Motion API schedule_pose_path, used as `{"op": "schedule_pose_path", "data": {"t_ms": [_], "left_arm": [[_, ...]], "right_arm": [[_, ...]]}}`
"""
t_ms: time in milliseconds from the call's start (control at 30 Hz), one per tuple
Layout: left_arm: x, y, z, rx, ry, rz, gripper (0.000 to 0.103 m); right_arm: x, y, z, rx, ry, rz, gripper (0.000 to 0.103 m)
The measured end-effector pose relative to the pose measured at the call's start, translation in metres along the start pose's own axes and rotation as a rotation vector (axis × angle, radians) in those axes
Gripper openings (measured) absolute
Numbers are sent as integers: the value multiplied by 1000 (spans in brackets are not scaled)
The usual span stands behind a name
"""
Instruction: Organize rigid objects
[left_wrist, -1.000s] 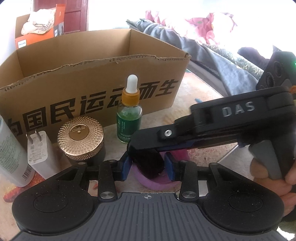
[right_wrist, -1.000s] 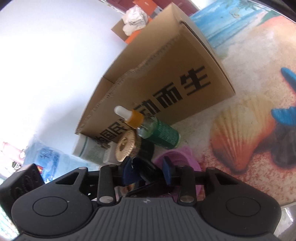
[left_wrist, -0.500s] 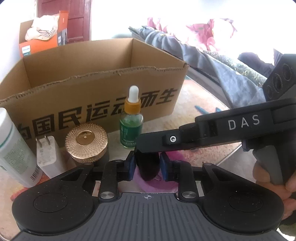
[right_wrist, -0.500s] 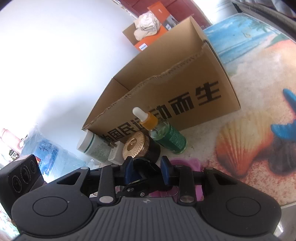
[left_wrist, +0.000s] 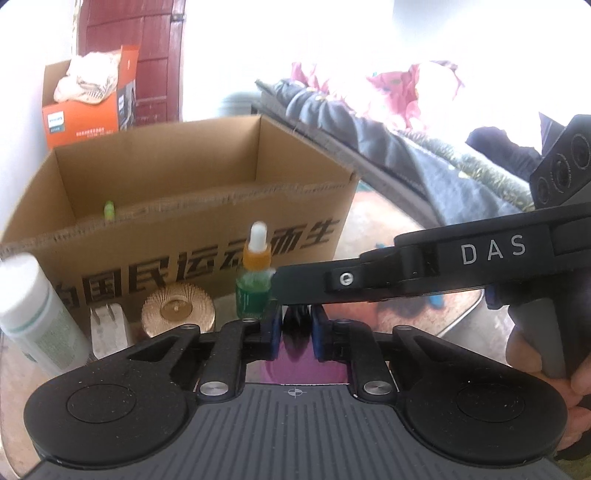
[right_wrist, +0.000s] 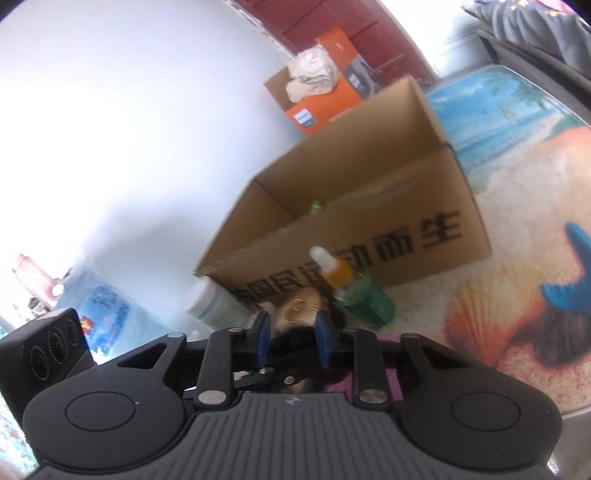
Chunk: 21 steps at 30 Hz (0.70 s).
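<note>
My left gripper (left_wrist: 296, 328) is shut on a small dark object (left_wrist: 295, 317), just above a purple round piece (left_wrist: 306, 365) on the table. My right gripper (right_wrist: 293, 338) reaches in from the right. One of its black fingers (left_wrist: 369, 277) crosses over the left pads. Its jaws are closing, and the same dark object (right_wrist: 291, 341) fills the gap between its blue pads. Behind stand a green dropper bottle (left_wrist: 255, 291) (right_wrist: 364, 299), a gold-lidded jar (left_wrist: 177, 308) (right_wrist: 299, 308), a white charger plug (left_wrist: 109, 328) and a white tube (left_wrist: 33, 314) (right_wrist: 214, 299).
An open cardboard box (left_wrist: 207, 236) (right_wrist: 369, 206) stands behind the row, with a small green item (left_wrist: 109, 208) inside. The tabletop (right_wrist: 498, 295) has a beach print. A hand (left_wrist: 576, 398) holds the right gripper. An orange box (left_wrist: 81, 114) and bedding (left_wrist: 406, 147) lie beyond.
Both grippers have risen, so more of the box's inside shows. The left pads have drawn much closer together on the dark object, and the right pads have narrowed too.
</note>
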<state>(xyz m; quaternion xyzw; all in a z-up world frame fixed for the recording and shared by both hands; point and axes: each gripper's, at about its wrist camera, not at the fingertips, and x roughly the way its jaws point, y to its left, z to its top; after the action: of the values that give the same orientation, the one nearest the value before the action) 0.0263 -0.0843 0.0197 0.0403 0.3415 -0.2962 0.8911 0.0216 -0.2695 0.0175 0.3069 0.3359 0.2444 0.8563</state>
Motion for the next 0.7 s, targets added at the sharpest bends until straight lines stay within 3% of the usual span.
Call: {"op": "schedule_pose_path", "data": {"t_ms": [167,267,500,700], "left_arm": [[-15,-4,15,24,-77,23,15],[-12,1,18,19,-82,37,15],[-6,18,6,-46,-4,-16,16],[13,4,-5,-8,98,-74,17]], "right_arm": [[-5,27,12,-82,-48,21,26],[-1,31,19,-96,-63,18,26],[-12,7,18,1,-70,-35,27],[-7,-13,0,57,0,-128,28]]}}
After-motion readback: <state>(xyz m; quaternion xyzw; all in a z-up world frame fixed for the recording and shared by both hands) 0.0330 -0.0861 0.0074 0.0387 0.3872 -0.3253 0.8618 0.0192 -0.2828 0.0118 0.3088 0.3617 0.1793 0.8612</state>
